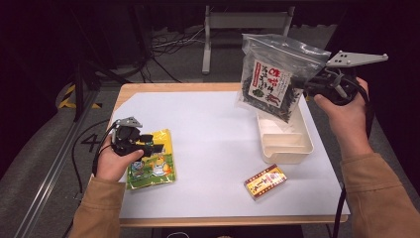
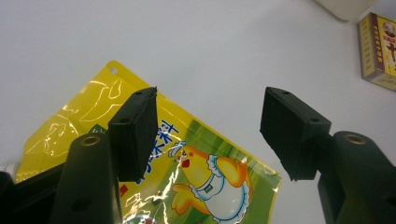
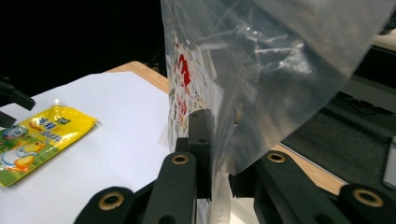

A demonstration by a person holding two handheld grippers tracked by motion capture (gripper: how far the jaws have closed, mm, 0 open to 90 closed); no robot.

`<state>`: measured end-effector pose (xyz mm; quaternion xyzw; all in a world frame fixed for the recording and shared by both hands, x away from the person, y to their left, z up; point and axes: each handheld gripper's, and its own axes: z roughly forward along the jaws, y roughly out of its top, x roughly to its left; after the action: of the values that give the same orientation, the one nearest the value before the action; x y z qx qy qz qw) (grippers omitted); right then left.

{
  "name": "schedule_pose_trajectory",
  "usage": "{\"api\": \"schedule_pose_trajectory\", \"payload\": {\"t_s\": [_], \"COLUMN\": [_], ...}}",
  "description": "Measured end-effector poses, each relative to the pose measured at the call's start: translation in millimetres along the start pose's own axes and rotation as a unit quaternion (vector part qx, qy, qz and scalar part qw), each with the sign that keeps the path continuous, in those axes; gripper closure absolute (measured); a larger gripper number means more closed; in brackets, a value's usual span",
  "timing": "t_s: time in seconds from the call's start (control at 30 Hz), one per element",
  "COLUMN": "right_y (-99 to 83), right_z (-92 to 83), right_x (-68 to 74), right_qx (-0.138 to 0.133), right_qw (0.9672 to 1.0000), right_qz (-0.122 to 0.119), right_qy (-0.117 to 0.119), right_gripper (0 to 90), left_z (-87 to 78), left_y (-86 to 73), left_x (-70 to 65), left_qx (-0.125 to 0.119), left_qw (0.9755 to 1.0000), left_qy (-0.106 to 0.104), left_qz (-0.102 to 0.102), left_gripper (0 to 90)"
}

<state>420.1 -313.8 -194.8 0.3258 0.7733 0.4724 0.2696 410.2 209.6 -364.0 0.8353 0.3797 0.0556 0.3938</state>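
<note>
- The right gripper (image 1: 306, 89) pinches the bag (image 1: 270, 79) by one side edge, jaws pressed together on the clear film, and holds it in the air above the far end of the tray (image 1: 286, 141).
- Likely slip: the grip sits on thin, slick plastic off to one side, so the dark contents hang away from the jaws; a quick swing could pull the film out.
- The bag looks wider than the tray's compartments, so lowered flat it may catch on the rim or a divider and tip out onto the bench (image 1: 218, 144).
- The left gripper (image 1: 153, 147) rests over the yellow pouch (image 1: 154, 166), jaws spread and pinching nothing; one pad (image 2: 135, 133) lies above the pouch.
- The tray stands close to the bench's right edge; a knock could push it off.
- The box (image 1: 265, 181) lies near the front edge, apart from the tray.
- The middle of the bench gives open room.
</note>
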Motion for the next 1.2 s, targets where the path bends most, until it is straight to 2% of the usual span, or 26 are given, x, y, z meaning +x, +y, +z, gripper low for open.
{"api": "schedule_pose_trajectory", "payload": {"t_s": [0.3, 0.9, 1.2], "right_y": [-7.0, -31.3, -41.3], "right_z": [2.1, 15.9, 19.4], "right_x": [-17.1, -46.5, -54.9], "right_qx": [0.004, 0.026, 0.039], "right_qw": [0.9998, 0.9987, 0.9977], "right_qz": [0.006, 0.023, 0.031], "right_qy": [-0.019, -0.037, -0.046], "right_gripper": [81.6, 81.4, 81.3], "left_z": [-3.4, -2.0, -2.0], "left_y": [-5.3, -8.1, -8.6], "left_x": [2.0, 5.9, 6.9], "left_qx": [0.001, 0.011, 0.011], "left_qw": [0.9999, 0.9999, 0.9999], "left_qy": [0.002, 0.005, 0.004], "left_qz": [-0.01, -0.01, -0.013], "left_gripper": [37.7, 36.8, 36.8]}}
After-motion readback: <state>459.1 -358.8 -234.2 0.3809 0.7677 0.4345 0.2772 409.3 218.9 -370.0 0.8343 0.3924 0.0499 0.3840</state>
